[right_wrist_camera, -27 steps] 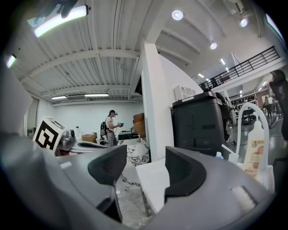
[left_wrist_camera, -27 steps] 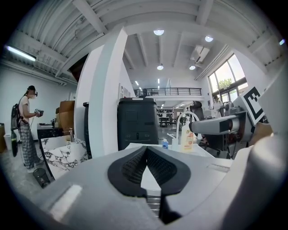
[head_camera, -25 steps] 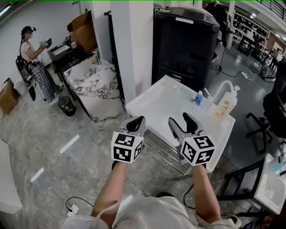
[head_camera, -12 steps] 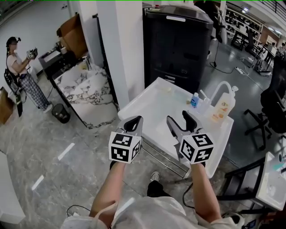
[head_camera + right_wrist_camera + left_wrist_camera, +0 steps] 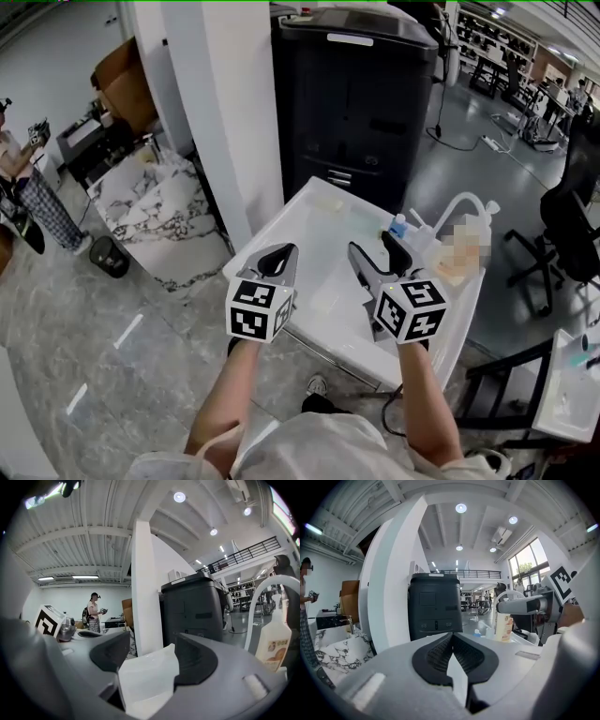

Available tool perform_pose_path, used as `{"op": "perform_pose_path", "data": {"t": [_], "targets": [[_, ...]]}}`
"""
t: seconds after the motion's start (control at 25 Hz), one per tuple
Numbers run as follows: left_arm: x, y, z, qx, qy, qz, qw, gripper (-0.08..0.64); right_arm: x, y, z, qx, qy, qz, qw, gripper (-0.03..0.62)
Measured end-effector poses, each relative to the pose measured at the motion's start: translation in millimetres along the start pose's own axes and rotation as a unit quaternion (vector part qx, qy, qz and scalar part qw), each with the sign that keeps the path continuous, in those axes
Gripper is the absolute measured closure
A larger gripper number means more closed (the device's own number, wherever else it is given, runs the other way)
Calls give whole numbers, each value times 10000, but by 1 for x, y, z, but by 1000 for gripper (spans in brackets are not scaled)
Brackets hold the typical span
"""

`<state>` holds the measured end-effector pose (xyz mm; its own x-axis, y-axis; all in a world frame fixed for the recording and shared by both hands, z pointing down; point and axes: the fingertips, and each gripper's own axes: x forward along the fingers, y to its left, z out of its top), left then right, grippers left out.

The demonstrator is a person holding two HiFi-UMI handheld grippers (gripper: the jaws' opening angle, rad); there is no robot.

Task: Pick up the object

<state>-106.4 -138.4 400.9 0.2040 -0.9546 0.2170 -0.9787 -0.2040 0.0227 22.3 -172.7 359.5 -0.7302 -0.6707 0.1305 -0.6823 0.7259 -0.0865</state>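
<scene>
White table [image 5: 314, 234] carries an upright pump bottle [image 5: 273, 644]; left tongs [image 5: 281, 251] closed, empty; right tongs [image 5: 373, 246] opening, empty.

Bright, even indoor light from ceiling lamps [image 5: 461, 508] and windows [image 5: 529, 559]. Shadows soft. Gripper views: fisheye bending, black vignette, near foreground blurred.

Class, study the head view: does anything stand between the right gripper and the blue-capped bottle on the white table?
Nothing visible does. The right gripper, jaws opening with nothing between them, hovers at the near side of the white table; only bare tabletop shows between it and the blue-capped bottle. The pump bottle stands to its right.
</scene>
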Motion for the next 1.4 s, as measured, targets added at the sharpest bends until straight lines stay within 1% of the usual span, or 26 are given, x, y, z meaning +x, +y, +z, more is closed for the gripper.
{"op": "perform_pose_path", "data": {"t": [0.36,0.68,0.92,1.16,1.28,1.4], "targets": [[71,3,13,42,62,-199,9998,554,36,-62,9,74,14,-267,9996,308],[123,8,25,128,148,-211,9996,554,66,-103,12,214,50,-229,9995,299],[145,10,29,84,166,-195,9996,554,80,-118,7,244,141,-137,9995,296],[161,13,28,137,218,-300,9992,554,91,-126,-2,285,220,-160,9992,296],[172,18,27,154,208,-401,9989,554,98,-130,-7,242,260,-232,9991,296],[187,23,27,199,217,-598,9978,554,108,-133,-8,169,279,-360,9988,296]]}}
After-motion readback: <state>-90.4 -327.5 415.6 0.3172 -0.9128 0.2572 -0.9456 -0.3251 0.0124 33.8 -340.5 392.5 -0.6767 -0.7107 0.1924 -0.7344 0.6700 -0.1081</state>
